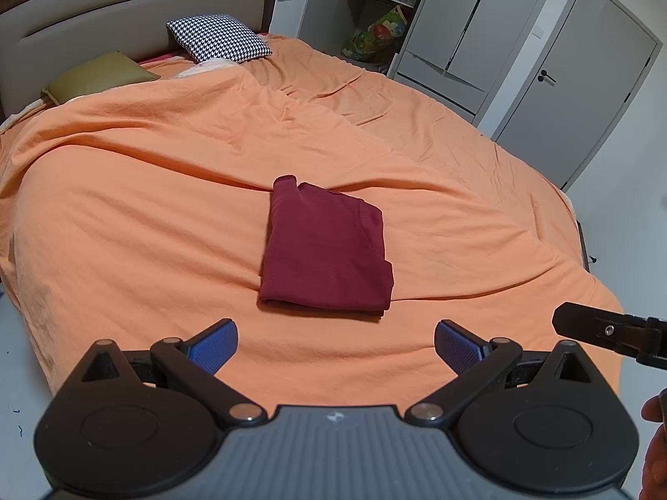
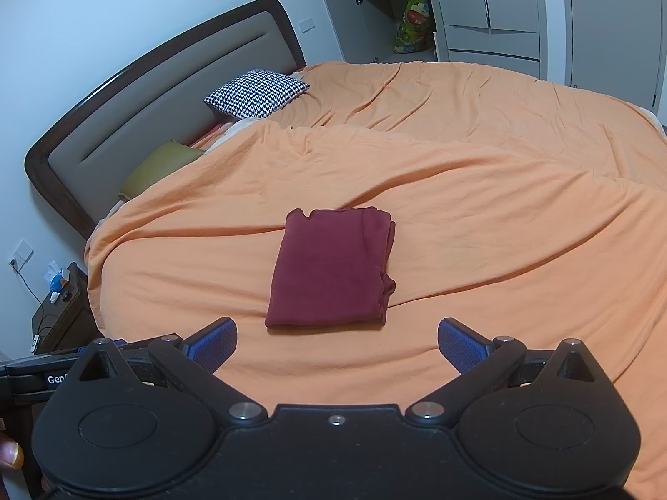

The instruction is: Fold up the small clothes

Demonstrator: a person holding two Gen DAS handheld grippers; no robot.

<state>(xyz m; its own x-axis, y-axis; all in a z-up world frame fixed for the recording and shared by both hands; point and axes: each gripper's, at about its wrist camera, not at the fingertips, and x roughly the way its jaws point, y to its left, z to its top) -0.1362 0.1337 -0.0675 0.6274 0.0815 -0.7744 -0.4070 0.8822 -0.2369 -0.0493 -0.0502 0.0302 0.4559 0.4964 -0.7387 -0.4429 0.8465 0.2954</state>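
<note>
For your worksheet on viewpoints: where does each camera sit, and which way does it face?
Left wrist: behind the open left tongs, facing the folded maroon garment on the orange bedspread; right tongs' tip at right.
Right wrist: behind the open right tongs, facing the same garment; thumb at left.
Shared: garment, bedspread, houndstooth cushion.

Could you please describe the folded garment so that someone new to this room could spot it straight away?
Find the bed under its orange cover, headboard at the far end. Two pillows, one houndstooth and one olive, lie by the headboard; nearer the front edge, alone, lies the garment. It is the only dark red thing, folded into a neat rectangle.
</note>
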